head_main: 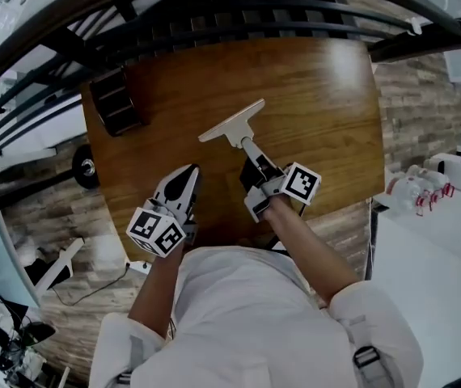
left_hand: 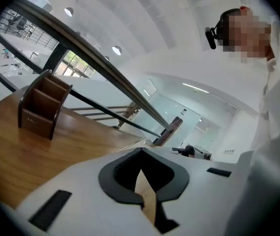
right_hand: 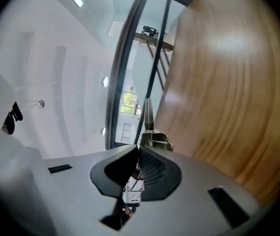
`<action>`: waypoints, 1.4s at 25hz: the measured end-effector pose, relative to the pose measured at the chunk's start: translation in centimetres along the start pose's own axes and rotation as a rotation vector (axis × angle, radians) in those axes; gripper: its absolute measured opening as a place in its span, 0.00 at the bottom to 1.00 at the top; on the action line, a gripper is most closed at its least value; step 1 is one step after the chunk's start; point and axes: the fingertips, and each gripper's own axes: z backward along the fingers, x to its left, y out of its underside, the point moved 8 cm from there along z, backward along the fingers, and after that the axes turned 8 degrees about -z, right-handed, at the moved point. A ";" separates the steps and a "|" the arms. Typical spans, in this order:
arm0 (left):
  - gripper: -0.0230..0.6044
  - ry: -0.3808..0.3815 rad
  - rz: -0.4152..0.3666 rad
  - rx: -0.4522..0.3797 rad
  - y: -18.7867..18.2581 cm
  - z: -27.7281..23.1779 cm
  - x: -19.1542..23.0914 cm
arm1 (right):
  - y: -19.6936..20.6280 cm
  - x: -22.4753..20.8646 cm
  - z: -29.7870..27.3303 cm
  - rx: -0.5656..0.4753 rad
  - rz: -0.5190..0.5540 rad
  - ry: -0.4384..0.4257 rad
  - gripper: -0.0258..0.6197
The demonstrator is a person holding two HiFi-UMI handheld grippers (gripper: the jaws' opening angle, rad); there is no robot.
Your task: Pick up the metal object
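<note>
The metal object [head_main: 232,124] is a pale T-shaped tool with a flat blade and a thin handle, over the middle of the wooden table [head_main: 327,111]. My right gripper [head_main: 255,168] is shut on the handle's near end. In the right gripper view the metal object [right_hand: 148,119] sticks out edge-on past the right gripper [right_hand: 137,154], whose pads clamp it. I cannot tell whether the blade touches the wood. My left gripper [head_main: 186,175] rests at the table's near left, shut and holding nothing. In its own view the left gripper [left_hand: 140,168] points across the bare tabletop.
A dark brown wooden holder [head_main: 117,103] stands at the table's far left corner, and the left gripper view shows this holder [left_hand: 39,109] too. A black railing [head_main: 238,10] runs behind the table. A white surface with small items [head_main: 425,192] lies to the right.
</note>
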 end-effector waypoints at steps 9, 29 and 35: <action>0.06 0.090 -0.062 -0.095 -6.6 6.8 -9.2 | 0.1 15.2 10.3 -0.086 0.343 -0.254 0.09; 0.06 0.005 -0.512 -0.381 -15.9 14.6 -26.4 | 0.0 28.3 31.5 -0.439 1.184 -0.314 0.08; 0.06 -0.054 -0.480 -0.384 -13.6 16.6 -31.0 | 0.4 27.7 36.9 -0.414 1.277 -0.272 0.08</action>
